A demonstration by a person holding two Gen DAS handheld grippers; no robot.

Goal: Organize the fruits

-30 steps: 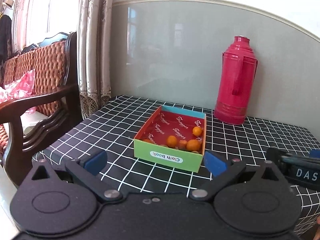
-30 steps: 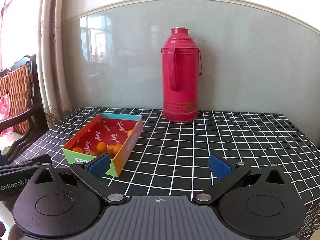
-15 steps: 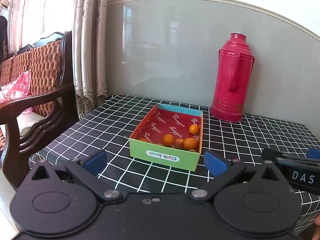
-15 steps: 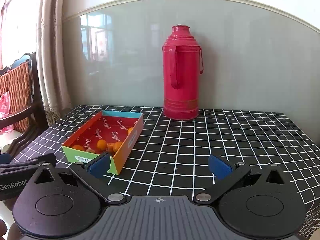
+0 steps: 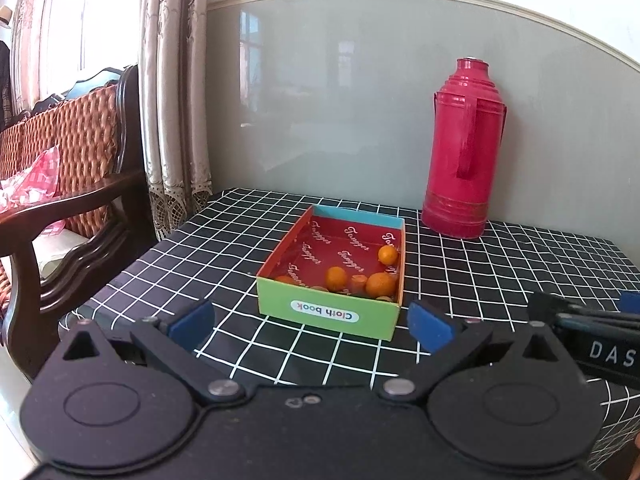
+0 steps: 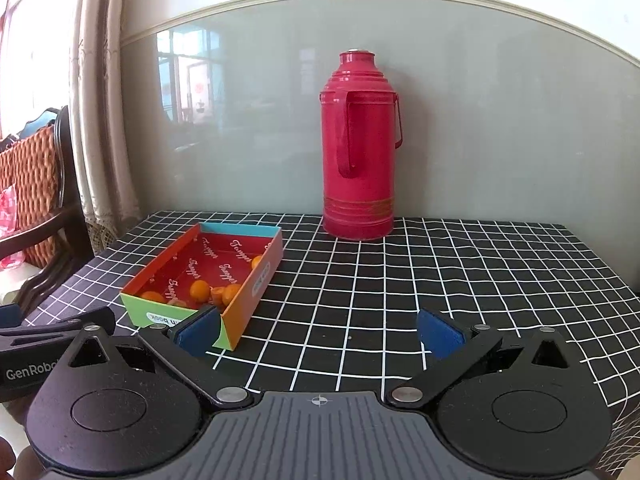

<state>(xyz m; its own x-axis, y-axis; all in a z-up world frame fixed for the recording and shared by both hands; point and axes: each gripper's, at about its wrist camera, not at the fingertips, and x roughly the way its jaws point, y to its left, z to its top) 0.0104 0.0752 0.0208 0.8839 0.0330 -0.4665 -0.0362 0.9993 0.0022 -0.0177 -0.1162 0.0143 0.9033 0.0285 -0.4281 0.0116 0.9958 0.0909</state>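
My left claw [image 5: 310, 324] is spread wide with nothing between its blue pads, hovering low over the near edge of the counter [image 5: 480, 280], which wears a black cloth with a white grid. My right claw [image 6: 320, 330] is spread just as wide and also empty, held beside the left one.

Straight ahead of the left claw sits the shallow cardboard box [image 5: 328, 314], its green front wall marked "Cloth book" and its red floor printed with script. The small orange fruits [image 5: 380, 284] lie inside it, gathered mostly toward the near end, with one fruit [image 5: 387, 255] further back against the right wall. From the right wrist view the box [image 6: 256, 292] lies to the left of the claw, and the left pad [image 6: 198, 330] overlaps its near corner in the picture; whether they touch, I cannot tell.

A tall red thermos [image 6: 360, 152] stands upright at the back of the counter by the wall, well apart from the box. A wooden chair [image 5: 68, 200] stands off to the left, beside the curtain [image 5: 172, 100].
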